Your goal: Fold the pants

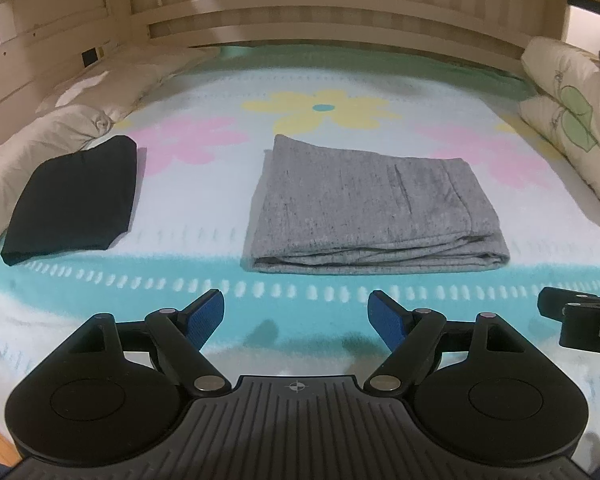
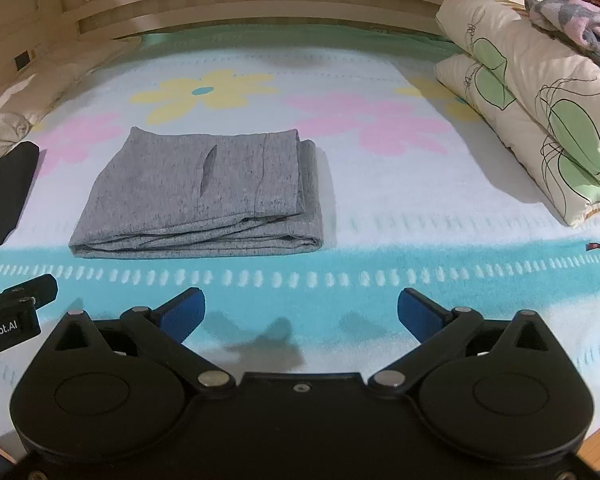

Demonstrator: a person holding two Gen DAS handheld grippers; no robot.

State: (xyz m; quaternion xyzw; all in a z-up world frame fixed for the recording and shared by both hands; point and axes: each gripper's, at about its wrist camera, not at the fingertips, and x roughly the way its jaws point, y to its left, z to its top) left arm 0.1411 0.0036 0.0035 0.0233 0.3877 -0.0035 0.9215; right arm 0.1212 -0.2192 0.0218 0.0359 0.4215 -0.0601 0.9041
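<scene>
Down front, both the left gripper (image 1: 296, 320) and right gripper (image 2: 300, 312) hover spread wide, holding nothing. Just beyond lie the folded gray pants (image 1: 363, 216), long edge crosswise, squarely ahead of the left, so it looks nearer. Black garment (image 1: 76, 204) sits off left.

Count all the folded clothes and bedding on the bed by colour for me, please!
Grey: 1, the folded grey pants in the middle.
Black: 1, the folded black garment to their left.
Cream with green leaves: 2, the stacked folded quilts on the right.
Total: 4 folded things. Both grippers are open and hold nothing.
</scene>
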